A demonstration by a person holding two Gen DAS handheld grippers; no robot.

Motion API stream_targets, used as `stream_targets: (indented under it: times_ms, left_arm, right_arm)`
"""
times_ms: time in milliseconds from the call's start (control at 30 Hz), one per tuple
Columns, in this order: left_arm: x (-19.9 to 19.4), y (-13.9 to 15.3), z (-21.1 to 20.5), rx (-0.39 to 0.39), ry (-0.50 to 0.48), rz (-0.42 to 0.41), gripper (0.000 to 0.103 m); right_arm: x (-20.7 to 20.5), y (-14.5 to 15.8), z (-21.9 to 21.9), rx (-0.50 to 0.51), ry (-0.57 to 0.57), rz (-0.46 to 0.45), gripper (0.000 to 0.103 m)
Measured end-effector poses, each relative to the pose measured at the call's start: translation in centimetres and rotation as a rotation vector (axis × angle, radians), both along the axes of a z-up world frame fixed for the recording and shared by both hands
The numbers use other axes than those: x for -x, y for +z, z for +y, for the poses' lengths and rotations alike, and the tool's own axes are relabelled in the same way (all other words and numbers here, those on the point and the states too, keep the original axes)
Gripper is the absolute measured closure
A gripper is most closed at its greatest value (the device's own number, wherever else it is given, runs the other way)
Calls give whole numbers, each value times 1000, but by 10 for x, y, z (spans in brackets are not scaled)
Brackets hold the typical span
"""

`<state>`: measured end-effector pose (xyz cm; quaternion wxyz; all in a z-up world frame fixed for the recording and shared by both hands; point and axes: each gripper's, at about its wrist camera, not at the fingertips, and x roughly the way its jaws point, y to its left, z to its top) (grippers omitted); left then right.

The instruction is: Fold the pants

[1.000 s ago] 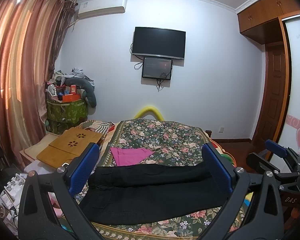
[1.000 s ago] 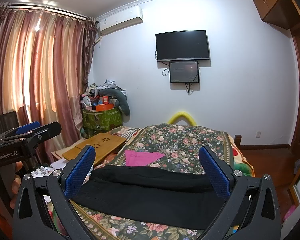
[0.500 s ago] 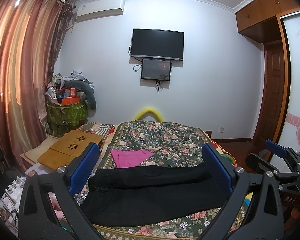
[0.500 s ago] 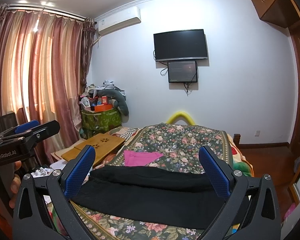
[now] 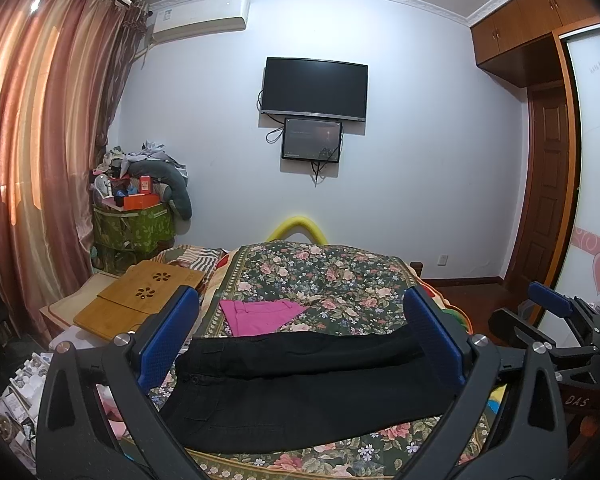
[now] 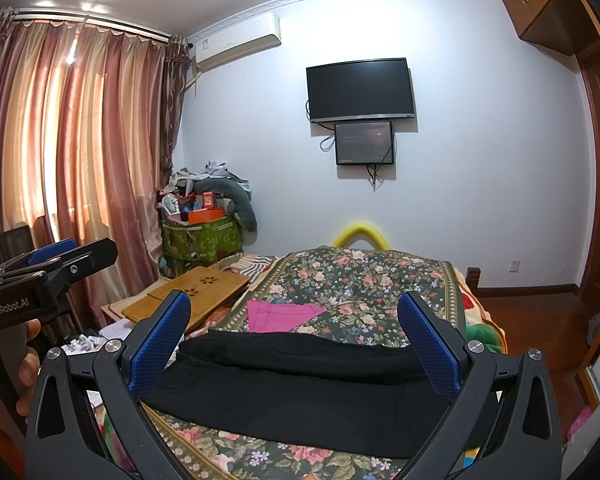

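Lying flat across the near end of the floral bedspread, the black pants stretch sideways just ahead of both grippers, waistband toward the left and legs running right. In the left wrist view the blue pads cover both ends of the garment, so the waist corner and the leg hems are hidden; the right wrist view cuts them off the same way. The near hem of the pants dips behind the gripper frame at the right.

The left gripper hovers above the pants with its fingers spread wide apart, holding nothing, pointed level toward the far wall. The right gripper is held in the same pose, fingers released and wide, nothing between them. Each shows at the edge of the other's view: the left gripper at the left edge of the right wrist view, with part of the person's left hand wrapped on its handle, mostly cut off.

Beyond the pants, a pink garment lies on the bedspread, its near edge tucked behind the black cloth. Left of the left gripper sits a bamboo lap desk. A wall-mounted TV hangs straight ahead.
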<state>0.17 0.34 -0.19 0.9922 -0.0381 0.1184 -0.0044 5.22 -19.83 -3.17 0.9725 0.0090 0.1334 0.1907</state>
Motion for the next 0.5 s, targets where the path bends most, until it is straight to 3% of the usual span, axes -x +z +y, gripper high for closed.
stream_targets:
  times_ms: [500]
  left_arm:
    - [-2,0,-2,9,-3,8,0]
  right_arm:
    - [-1,0,-2,6,-8,0,0]
